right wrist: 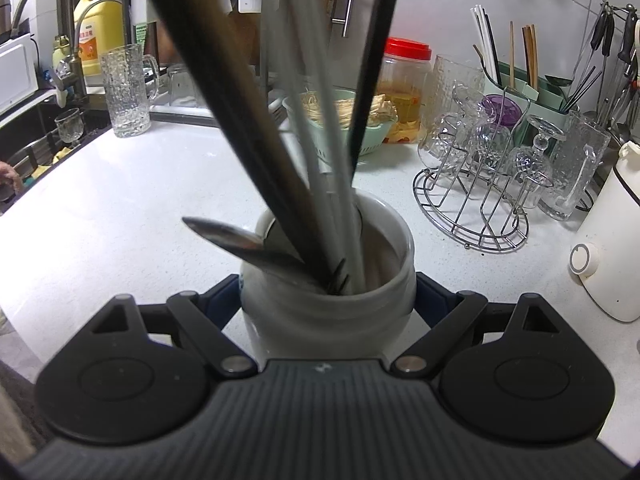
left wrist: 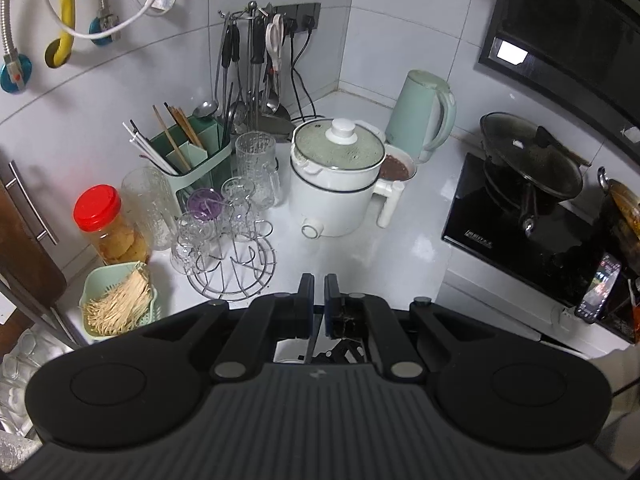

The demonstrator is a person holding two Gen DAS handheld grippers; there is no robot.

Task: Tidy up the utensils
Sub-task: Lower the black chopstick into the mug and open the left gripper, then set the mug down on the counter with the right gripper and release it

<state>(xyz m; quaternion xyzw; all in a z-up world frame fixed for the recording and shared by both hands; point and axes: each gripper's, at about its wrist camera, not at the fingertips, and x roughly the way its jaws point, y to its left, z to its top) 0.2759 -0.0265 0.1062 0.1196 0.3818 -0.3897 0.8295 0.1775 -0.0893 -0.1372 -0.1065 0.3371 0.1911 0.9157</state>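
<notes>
Domestic kitchen, identified by white tiled walls and a white desk (left wrist: 400, 240) on which are set an electric cooking pot (left wrist: 340, 184), a pale green kettle (left wrist: 424, 116), a hob with lidded wok (left wrist: 528, 160), a rack of hung ladles and scissors (left wrist: 252, 64), a chopstick caddy (left wrist: 192, 160), glasses on a wire stand (right wrist: 476, 200), a red-lidded jar (left wrist: 108, 224); a sink with tap (right wrist: 44, 4) and detergent bottle (right wrist: 100, 28) are seen at the desk's end

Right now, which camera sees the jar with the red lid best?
The left wrist view. There the jar with the red lid stands in the open by the wall, lid and yellowish contents clear. In the right wrist view the jar sits farther back, partly hidden behind a dark chopstick and the green basket.
</notes>
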